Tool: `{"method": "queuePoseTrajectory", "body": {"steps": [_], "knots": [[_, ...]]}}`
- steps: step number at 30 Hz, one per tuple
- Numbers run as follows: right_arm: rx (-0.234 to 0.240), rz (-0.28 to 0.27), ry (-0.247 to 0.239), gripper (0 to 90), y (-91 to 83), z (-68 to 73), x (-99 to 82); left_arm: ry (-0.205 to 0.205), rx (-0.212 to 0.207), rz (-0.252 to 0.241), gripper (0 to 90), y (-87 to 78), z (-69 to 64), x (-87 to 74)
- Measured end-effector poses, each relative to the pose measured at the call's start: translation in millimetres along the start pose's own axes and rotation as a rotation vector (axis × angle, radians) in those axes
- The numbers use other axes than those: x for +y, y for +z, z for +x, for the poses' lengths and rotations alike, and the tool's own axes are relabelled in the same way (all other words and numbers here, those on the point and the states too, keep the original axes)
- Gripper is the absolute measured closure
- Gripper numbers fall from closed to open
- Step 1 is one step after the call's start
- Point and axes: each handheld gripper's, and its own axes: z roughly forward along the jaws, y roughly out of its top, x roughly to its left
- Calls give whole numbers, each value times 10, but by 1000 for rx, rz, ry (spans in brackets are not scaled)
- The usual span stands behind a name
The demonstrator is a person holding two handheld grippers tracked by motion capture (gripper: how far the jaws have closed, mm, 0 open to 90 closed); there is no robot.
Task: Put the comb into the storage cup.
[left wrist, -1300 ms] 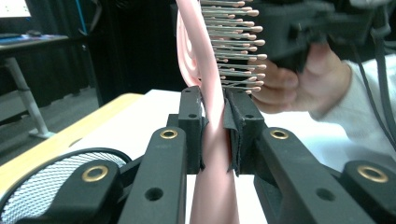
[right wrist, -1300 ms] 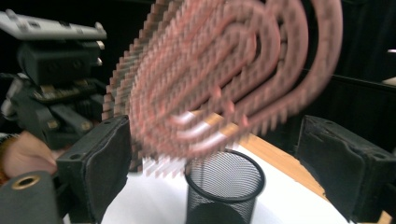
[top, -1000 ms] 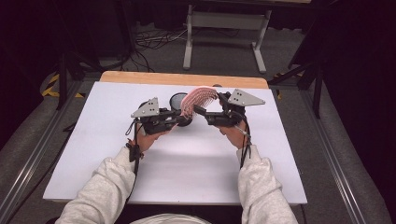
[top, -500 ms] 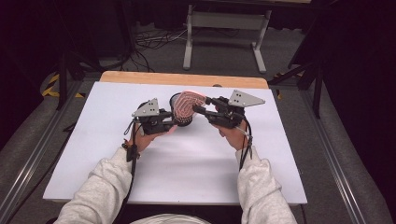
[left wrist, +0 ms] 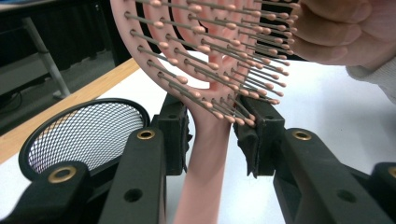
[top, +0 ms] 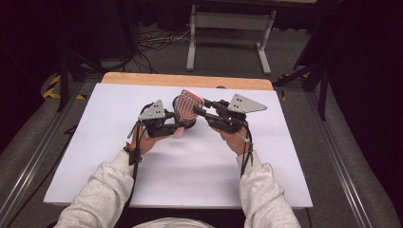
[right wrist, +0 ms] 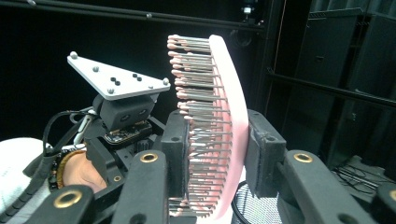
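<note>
Hairbrush [top: 188,107], 1, pink, right tongs [top: 202,112] clamping its head, left tongs [top: 177,126] loosening around handle.

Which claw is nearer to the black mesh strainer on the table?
Left. The left claw hangs right beside the mesh strainer, with the pink hairbrush handle between its jaws; the right claw, clamping the brush head, sits farther over.

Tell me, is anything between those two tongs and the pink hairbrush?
Nothing visible. The right tongs clamp the pink hairbrush across its bristled head; the left tongs have just been opening around its handle.
</note>
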Motion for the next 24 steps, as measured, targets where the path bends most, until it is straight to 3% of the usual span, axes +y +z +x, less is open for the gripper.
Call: {"method": "queuePoseTrajectory", "body": {"steps": [5, 12, 14, 17, 19, 21, 24], "knots": [[27, -13, 13, 616, -1, -19, 14, 15, 1, -5, 693, -22, -20, 21], [39, 2, 38, 603, 14, -53, 9, 6, -7, 16, 700, -4, -21, 23], [38, 21, 12, 638, 26, -29, 13, 0, 24, 23, 660, 6, -13, 14], [28, 21, -12, 653, 32, 28, 25, -3, 30, 13, 613, -1, -14, 15], [23, 25, -19, 654, 35, 48, 30, 12, 39, 17, 593, -6, -24, 25], [11, 9, -39, 655, 39, 96, 50, 22, 53, 19, 515, -10, -34, 38], [-13, 2, -65, 656, 40, 144, 74, 26, 41, 14, 474, -31, -45, 46]]}}
